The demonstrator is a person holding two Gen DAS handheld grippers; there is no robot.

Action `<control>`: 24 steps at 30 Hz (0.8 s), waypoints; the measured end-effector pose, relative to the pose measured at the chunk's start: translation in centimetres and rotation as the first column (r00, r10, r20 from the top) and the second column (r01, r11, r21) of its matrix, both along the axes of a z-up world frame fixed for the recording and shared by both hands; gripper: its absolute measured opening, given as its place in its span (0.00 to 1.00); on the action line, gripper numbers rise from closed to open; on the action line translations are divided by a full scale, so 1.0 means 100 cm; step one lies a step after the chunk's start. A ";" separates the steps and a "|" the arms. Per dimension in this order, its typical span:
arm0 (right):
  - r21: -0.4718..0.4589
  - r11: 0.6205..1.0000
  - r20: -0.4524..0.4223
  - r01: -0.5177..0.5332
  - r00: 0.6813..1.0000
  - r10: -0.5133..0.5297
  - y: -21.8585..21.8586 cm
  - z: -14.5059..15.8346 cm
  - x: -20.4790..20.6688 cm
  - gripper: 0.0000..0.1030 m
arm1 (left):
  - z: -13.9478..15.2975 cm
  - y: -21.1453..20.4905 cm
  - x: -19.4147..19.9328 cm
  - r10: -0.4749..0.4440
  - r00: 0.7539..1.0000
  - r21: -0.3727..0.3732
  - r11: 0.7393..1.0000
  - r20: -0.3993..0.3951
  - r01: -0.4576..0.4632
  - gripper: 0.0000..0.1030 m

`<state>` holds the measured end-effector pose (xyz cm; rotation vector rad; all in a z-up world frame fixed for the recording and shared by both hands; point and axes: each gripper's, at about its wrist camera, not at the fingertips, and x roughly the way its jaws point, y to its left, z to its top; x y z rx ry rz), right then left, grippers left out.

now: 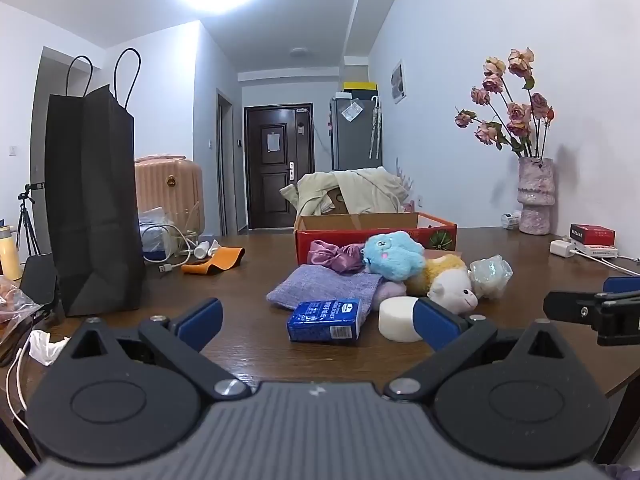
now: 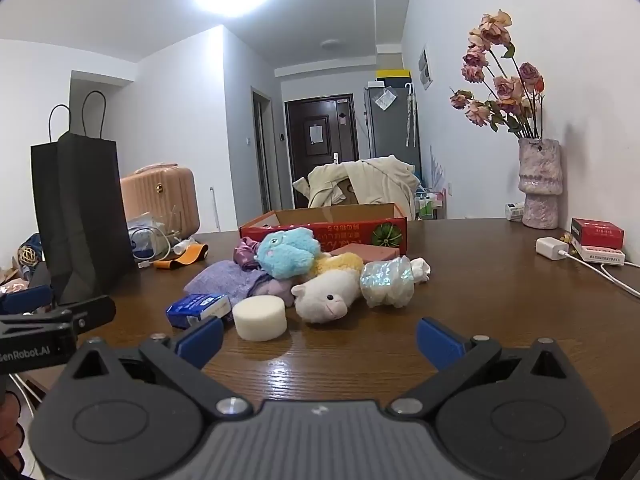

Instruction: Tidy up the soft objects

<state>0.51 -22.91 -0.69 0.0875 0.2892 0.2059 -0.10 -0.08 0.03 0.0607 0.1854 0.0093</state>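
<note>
The brown wooden bench (image 2: 460,280) carries a tall black paper bag (image 1: 94,200) at its left and an open red cardboard box (image 2: 340,224) further back. Just in front of the box lies a heap of soft things: purple cloth (image 2: 228,278), blue plush (image 2: 286,252), white lamb plush (image 2: 326,292), white sponge disc (image 2: 260,317). The left hand-held gripper (image 1: 316,320) and right hand-held gripper (image 2: 320,336) both gape wide, empty, near the heap.

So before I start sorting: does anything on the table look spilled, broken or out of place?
Nothing spilled or broken. The soft things lie heaped outside the red box: the white sheep plush lies toppled on its side.
</note>
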 end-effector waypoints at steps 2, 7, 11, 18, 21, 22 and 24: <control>-0.001 1.000 -0.005 -0.004 1.000 0.004 0.001 0.000 -0.002 1.00 | 0.000 -0.001 -0.001 0.004 1.000 -0.001 1.000 0.006 -0.004 1.00; 0.001 1.000 -0.035 0.009 0.999 -0.009 -0.001 -0.002 0.004 1.00 | 0.001 -0.003 0.008 -0.013 0.999 -0.009 1.000 -0.042 0.013 1.00; 0.001 1.000 -0.024 0.010 1.000 -0.010 0.000 -0.006 -0.001 1.00 | 0.000 -0.004 0.007 -0.017 1.000 -0.013 1.000 -0.026 0.017 1.00; 0.002 1.000 -0.034 0.013 0.999 -0.013 -0.001 -0.004 0.003 1.00 | -0.001 0.001 0.003 -0.024 1.000 -0.014 1.000 -0.008 0.024 1.00; 0.005 1.000 -0.037 0.017 0.999 -0.017 -0.002 -0.005 0.003 1.00 | 0.000 0.001 0.003 -0.025 1.000 -0.013 1.000 -0.009 0.025 1.00; 0.007 1.000 -0.040 0.019 0.999 -0.018 -0.002 -0.005 0.003 1.00 | 0.000 0.001 0.003 -0.026 1.000 -0.014 1.000 -0.009 0.025 1.00; 0.010 1.000 -0.045 0.019 0.999 -0.018 -0.003 -0.006 0.003 1.00 | 0.000 0.001 0.002 -0.026 1.000 -0.014 1.000 -0.008 0.025 1.00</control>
